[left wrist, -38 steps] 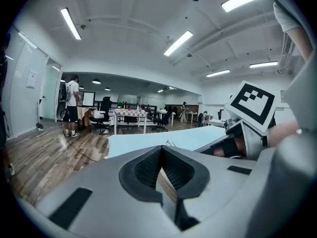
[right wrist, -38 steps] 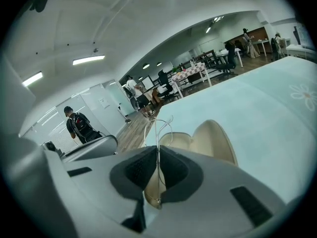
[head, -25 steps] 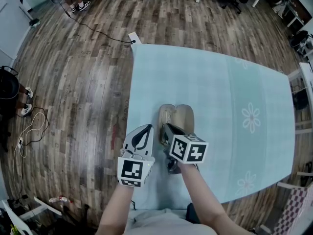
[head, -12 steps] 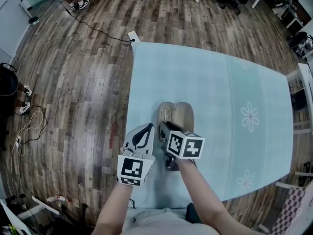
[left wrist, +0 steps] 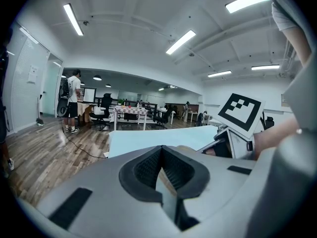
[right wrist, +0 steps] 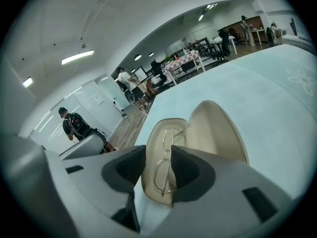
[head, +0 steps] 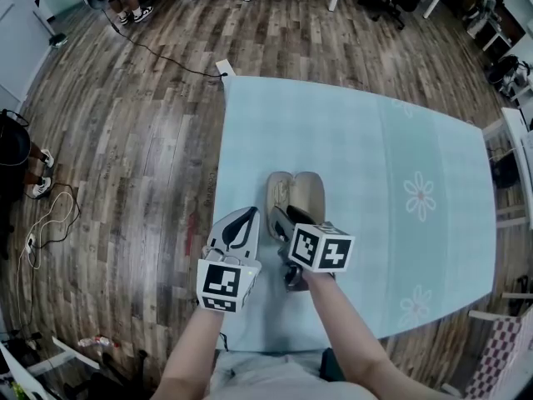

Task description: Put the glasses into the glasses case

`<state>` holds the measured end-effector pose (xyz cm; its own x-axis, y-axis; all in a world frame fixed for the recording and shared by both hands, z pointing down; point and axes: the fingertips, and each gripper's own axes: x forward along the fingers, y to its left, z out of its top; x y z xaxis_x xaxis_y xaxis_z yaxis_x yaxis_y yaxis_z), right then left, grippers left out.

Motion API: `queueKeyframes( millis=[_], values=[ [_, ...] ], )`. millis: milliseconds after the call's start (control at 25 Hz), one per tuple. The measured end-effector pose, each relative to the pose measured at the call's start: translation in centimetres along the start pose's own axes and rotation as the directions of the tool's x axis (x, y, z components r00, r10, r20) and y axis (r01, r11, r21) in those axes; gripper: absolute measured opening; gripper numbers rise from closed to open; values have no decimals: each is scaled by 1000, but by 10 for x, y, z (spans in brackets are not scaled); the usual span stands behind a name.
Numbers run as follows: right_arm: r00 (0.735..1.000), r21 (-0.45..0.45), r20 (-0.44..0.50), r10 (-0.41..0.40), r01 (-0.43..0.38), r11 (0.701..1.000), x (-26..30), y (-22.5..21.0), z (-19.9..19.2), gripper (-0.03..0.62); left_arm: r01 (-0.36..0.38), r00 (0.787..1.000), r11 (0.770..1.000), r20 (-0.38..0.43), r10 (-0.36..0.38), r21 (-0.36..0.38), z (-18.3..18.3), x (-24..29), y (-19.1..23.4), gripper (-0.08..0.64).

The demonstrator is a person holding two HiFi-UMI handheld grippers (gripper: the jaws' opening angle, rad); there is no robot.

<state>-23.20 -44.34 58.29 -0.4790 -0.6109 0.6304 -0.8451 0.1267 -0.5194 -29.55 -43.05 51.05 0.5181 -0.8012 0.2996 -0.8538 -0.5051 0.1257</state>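
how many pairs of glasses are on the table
1. The glasses lie inside the open glasses case on the table, in its left-hand shell. No other pair shows, and none seems hidden.

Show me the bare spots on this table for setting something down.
Bare: the tablecloth beyond the glasses case to the far edge, and right of it toward the flower prints. Crowded: the near left, with the shut left tongs and the right tongs, jaws opening, the glasses between them in the case.
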Motion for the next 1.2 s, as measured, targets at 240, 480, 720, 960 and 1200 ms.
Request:
queueKeyframes(
  millis=[240,480,720,960,1200],
  values=[
    [996,-105,91,24,-14,994,-26,12,14,144,-14,1000,1000,-5,14,-19,1,-10,-5,9],
    [990,-195,131,57,-31,980,-51,25,10,88,-23,1000,999,11,24,-23,4,-26,-21,9],
    [977,-332,206,63,10,943,-81,36,11,8,-41,999,998,28,42,-43,5,-39,-36,9],
    [965,-359,222,138,-50,932,-116,40,8,6,-60,996,998,67,62,-37,19,-50,-59,9],
    [954,-393,223,203,-102,914,-142,45,16,6,-84,991,996,105,86,-24,41,-64,-78,9]
  ],
)
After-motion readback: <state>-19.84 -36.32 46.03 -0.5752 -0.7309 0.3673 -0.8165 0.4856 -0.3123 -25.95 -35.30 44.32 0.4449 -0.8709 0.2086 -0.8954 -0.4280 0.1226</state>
